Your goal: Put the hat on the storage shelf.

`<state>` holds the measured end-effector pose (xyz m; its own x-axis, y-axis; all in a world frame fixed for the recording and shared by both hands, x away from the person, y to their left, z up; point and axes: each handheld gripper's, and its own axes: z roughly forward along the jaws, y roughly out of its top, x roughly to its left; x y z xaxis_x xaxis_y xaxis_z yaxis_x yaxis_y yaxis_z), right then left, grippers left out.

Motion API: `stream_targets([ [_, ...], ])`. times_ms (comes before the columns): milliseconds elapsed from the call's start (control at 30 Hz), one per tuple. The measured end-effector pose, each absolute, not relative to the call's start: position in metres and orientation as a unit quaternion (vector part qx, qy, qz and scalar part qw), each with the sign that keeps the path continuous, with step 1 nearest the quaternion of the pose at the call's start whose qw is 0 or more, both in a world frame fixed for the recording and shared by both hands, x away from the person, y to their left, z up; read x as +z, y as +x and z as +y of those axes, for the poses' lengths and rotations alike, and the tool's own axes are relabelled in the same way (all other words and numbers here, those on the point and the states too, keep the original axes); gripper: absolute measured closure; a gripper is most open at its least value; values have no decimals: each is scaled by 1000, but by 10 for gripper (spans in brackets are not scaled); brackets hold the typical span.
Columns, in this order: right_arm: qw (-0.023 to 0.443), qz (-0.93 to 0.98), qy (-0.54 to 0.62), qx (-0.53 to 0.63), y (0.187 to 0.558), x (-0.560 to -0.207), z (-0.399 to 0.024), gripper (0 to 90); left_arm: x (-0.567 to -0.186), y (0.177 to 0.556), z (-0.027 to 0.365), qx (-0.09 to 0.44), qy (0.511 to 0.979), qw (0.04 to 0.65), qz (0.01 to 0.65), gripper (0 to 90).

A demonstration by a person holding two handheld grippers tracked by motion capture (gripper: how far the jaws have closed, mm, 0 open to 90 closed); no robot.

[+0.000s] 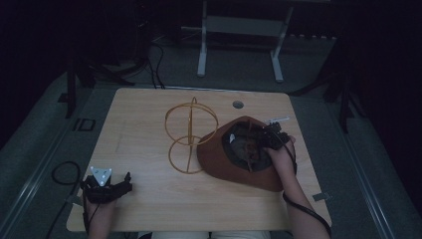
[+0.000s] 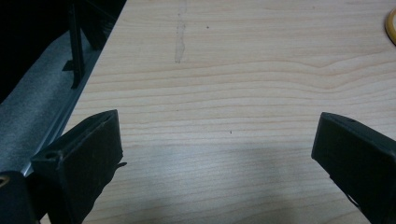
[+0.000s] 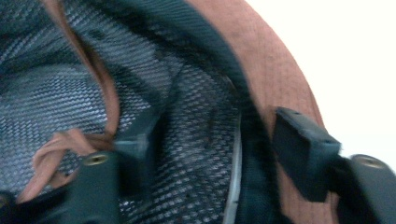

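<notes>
The left gripper [image 1: 121, 185] rests at the near left corner of the surface [image 1: 144, 149], jaws spread wide with nothing between them but bare wood. Right of centre a brown hat [image 1: 226, 159] lies upside down, its opening facing up so that the mesh lining and a brown cord [image 3: 58, 144] show inside. Its long axis runs from near right to far left. The right gripper [image 1: 271, 135] is at the hat's far right rim, one jaw inside the crown and one outside; blur hides whether they pinch it. A wire stand [image 1: 191, 134] rises just left of the hat, bare. If the hat belongs there, that lies ahead.
</notes>
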<state>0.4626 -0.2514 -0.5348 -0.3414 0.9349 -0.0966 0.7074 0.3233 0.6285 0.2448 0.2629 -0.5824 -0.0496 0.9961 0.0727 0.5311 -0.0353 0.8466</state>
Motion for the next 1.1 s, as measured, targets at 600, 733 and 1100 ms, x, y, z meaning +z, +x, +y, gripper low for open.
stream_targets([
  [600, 306, 756, 536, 216, 453, -532, -250, 840, -583, 246, 261, 370, 628, 305, 613, 25],
  [733, 311, 743, 537, 252, 444, -514, -259, 842, -583, 245, 260, 371, 630, 307, 610, 26],
  [1100, 321, 713, 529, 330, 410, -474, -279, 844, -583, 246, 261, 350, 635, 307, 616, 27],
])
